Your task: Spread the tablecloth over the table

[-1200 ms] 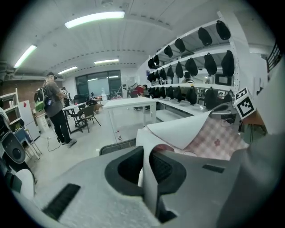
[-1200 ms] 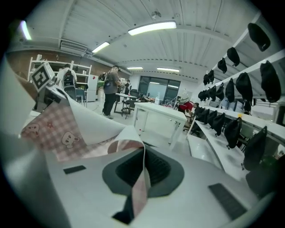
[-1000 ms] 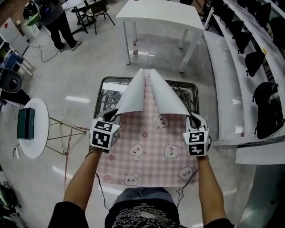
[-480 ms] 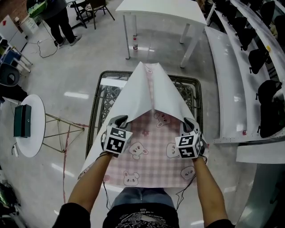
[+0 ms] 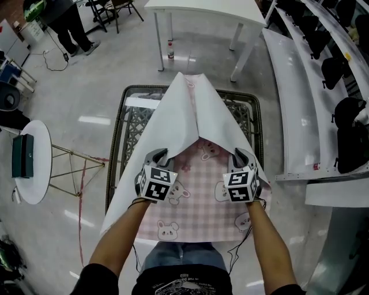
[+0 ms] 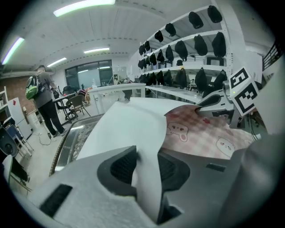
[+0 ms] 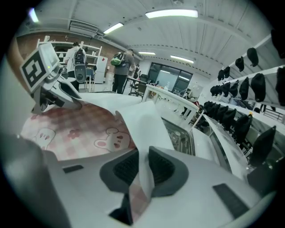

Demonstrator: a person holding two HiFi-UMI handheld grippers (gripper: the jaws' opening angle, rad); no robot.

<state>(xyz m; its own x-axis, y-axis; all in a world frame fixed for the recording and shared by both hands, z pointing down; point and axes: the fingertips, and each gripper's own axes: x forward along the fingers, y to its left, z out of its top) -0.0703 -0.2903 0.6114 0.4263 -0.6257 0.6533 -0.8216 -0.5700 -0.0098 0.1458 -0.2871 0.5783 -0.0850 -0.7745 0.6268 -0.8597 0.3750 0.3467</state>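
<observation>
A pink checked tablecloth (image 5: 196, 199) with bear prints lies over a dark metal-framed table (image 5: 125, 115). Its far part is folded back in two white flaps (image 5: 190, 115) that meet in a peak. My left gripper (image 5: 159, 153) holds the left flap's edge between its pads, low over the table. My right gripper (image 5: 238, 152) does the same on the right flap. In the left gripper view the white cloth (image 6: 133, 129) runs between the jaws of the left gripper (image 6: 144, 167). In the right gripper view the cloth (image 7: 147, 127) hangs between the pads of the right gripper (image 7: 143, 171). Both pairs of jaws have just been opening and stand slightly apart, loose round the cloth.
A white table (image 5: 202, 7) stands beyond, a bottle (image 5: 170, 50) on the floor by its leg. At left is a small round white table (image 5: 40, 173) with a dark box (image 5: 20, 155). White shelves with black bags (image 5: 346, 132) run along the right. A person (image 5: 63, 17) stands far left.
Both grippers have come down and drawn closer together. The white flaps have sunk toward the table, and the left flap now hangs over the table's left edge.
</observation>
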